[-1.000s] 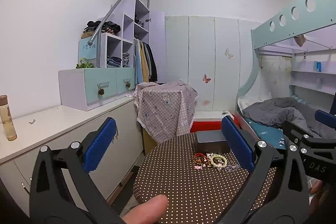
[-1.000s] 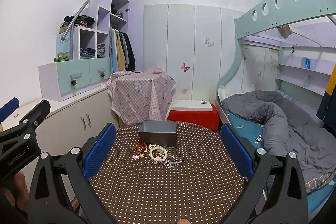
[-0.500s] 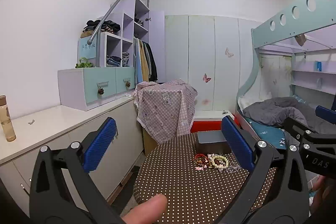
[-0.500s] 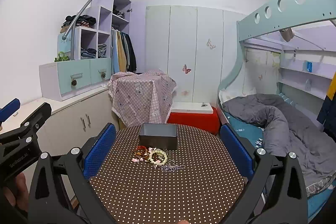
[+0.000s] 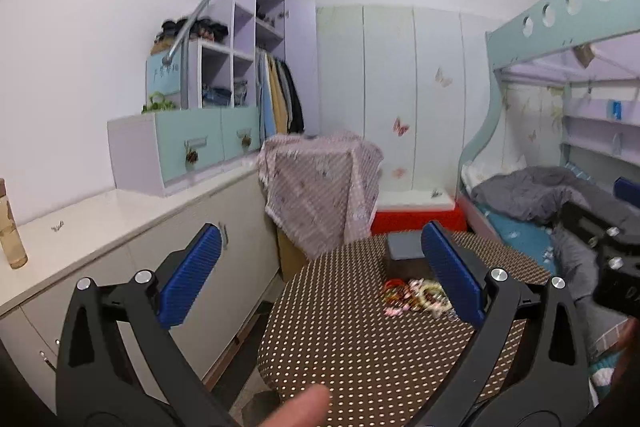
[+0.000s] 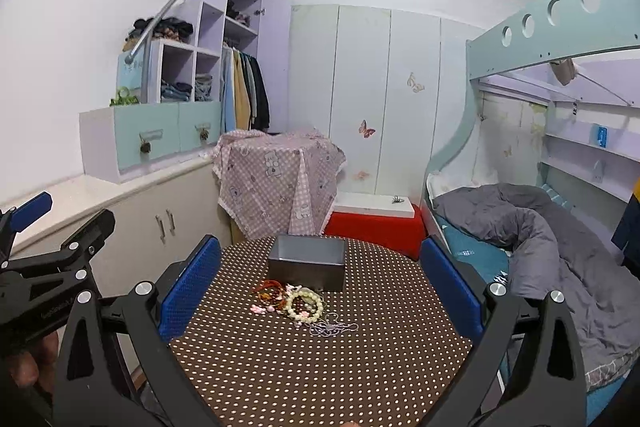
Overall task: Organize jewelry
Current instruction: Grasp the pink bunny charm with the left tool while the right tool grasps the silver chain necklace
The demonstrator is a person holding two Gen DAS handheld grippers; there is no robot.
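A small pile of jewelry (image 6: 298, 301) lies on a round brown polka-dot table (image 6: 320, 359): red and amber bracelets, a pale bead bracelet (image 6: 306, 303) and a thin silver chain (image 6: 332, 327). A grey open box (image 6: 307, 261) stands just behind the pile. In the left wrist view the jewelry (image 5: 416, 297) and box (image 5: 404, 253) sit right of centre. My left gripper (image 5: 320, 275) is open and empty, above the table's left edge. My right gripper (image 6: 320, 279) is open and empty, facing the pile from the near side.
A white low cabinet (image 5: 120, 227) runs along the left wall with a bottle (image 5: 10, 227) on it. A checked cloth covers a stand (image 6: 280, 179) behind the table. A red and white box (image 6: 374, 219) and a bunk bed (image 6: 540, 227) are at the right.
Both grippers have tilted down and moved a little closer to the table; the left view is blurred by motion. Both stay open and empty.
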